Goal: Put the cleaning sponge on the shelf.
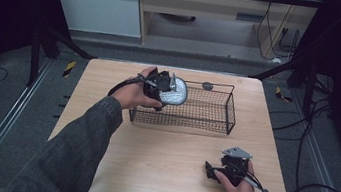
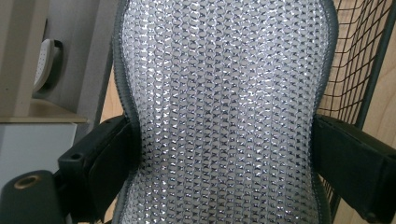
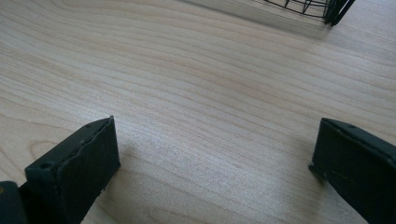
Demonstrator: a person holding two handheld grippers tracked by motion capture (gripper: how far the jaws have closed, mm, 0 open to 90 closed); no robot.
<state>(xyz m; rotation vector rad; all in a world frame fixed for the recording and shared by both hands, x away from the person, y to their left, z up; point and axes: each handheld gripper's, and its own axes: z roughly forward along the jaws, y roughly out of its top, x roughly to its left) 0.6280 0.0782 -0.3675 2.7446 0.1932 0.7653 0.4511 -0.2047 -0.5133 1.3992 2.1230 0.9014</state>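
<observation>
Silver mesh pad (image 2: 224,112) pinched in left tongs (image 1: 162,89), over wire basket (image 1: 204,126).

Left tongs clamp the pad by its narrow waist, one jaw each side; it hangs tilted at the basket's left end, above the rim, not yet set down. Step, I'd judge: dropping the pad into the basket. Next move calls for lowering past the rim w/o snagging the wire, then opening. Right tongs (image 3: 215,158) rest wide apart & holding nothing, low over the wooden worktop (image 1: 164,161), near its front-right corner.
</observation>
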